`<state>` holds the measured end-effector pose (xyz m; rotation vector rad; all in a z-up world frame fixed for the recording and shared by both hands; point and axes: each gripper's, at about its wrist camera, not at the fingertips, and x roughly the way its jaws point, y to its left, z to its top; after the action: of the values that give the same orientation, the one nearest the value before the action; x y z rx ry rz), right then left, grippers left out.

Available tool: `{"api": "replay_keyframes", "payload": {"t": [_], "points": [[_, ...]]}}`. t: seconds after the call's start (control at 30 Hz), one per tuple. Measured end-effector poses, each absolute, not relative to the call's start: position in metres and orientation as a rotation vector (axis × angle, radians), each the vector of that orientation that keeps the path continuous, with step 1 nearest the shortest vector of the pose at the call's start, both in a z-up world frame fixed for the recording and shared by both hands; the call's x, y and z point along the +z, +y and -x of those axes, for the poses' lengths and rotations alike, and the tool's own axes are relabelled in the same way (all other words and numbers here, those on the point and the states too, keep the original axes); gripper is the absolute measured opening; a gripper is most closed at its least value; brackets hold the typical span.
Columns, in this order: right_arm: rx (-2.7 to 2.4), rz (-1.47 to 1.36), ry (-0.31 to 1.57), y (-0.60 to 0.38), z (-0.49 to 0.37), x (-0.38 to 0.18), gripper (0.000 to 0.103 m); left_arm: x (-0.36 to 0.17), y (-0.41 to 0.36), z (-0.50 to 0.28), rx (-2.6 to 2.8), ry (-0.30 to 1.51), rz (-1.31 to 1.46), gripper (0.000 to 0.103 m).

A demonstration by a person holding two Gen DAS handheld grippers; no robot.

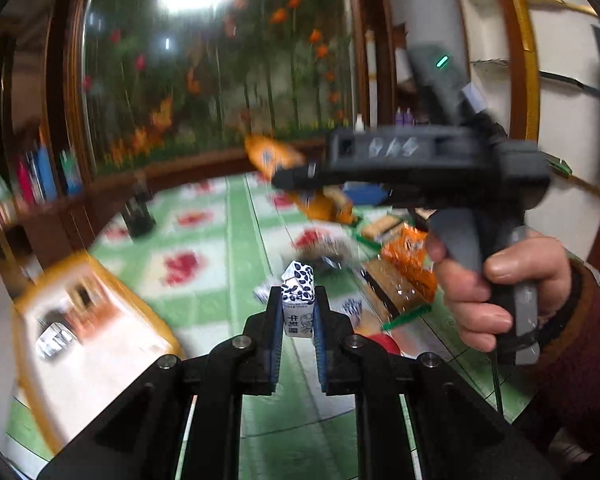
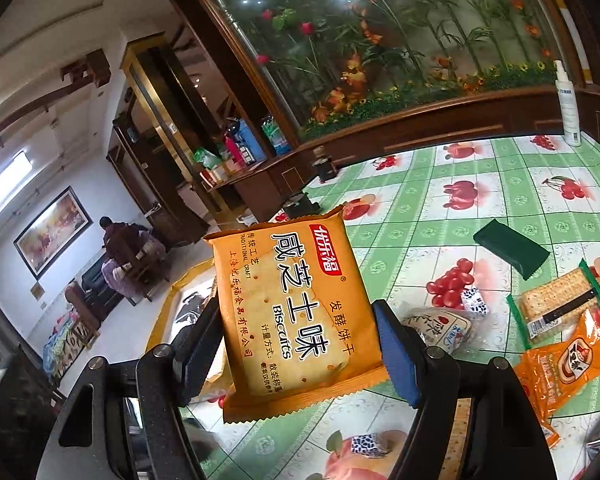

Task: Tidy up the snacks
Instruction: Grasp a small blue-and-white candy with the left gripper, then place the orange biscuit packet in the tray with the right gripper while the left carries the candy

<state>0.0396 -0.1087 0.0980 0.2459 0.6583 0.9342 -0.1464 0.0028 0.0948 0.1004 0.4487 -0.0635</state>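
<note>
My left gripper is shut on a small white candy with a blue pattern, held upright above the tablecloth. My right gripper is shut on an orange biscuit packet, its blue pads pressing both side edges. In the left wrist view the right gripper shows from the side, gripped by a hand, with the orange packet sticking out past its fingers. Loose snacks lie on the table: a dark green bar, a cracker pack, an orange packet and a white wrapped pastry.
An orange-rimmed tray sits at the left of the green fruit-patterned tablecloth; its rim shows behind the biscuit packet. A white spray bottle stands at the far right. A wooden ledge and glass panel close off the back. Two more small candies lie nearby.
</note>
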Motion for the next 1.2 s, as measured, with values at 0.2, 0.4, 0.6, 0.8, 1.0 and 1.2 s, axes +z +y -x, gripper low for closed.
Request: {"api": "replay_keyframes", "payload": {"t": [0.2, 0.4, 0.6, 0.8, 1.0, 1.2], "points": [[0.956, -0.259, 0.652, -0.108, -0.041, 0.096, 0.078, 0.107, -0.008, 0.182, -0.016, 0.275, -0.243, 0.013], [0.959, -0.246, 0.657, -0.105, -0.041, 0.095, 0.078, 0.106, -0.02, 0.198, 0.031, 0.197, -0.357, 0.013], [0.961, -0.223, 0.654, -0.099, -0.038, 0.094, 0.078, 0.104, -0.02, 0.203, 0.058, 0.187, -0.373, 0.014], [0.969, -0.198, 0.654, -0.094, -0.035, 0.091, 0.078, 0.109, -0.008, 0.209, 0.089, 0.184, -0.331, 0.014], [0.988, -0.18, 0.681, -0.082, -0.029, 0.085, 0.078, 0.112, 0.01, 0.218, 0.131, 0.181, -0.304, 0.014], [1.036, -0.187, 0.726, -0.063, -0.02, 0.083, 0.078, 0.11, 0.038, 0.223, 0.182, 0.203, -0.251, 0.014]]}}
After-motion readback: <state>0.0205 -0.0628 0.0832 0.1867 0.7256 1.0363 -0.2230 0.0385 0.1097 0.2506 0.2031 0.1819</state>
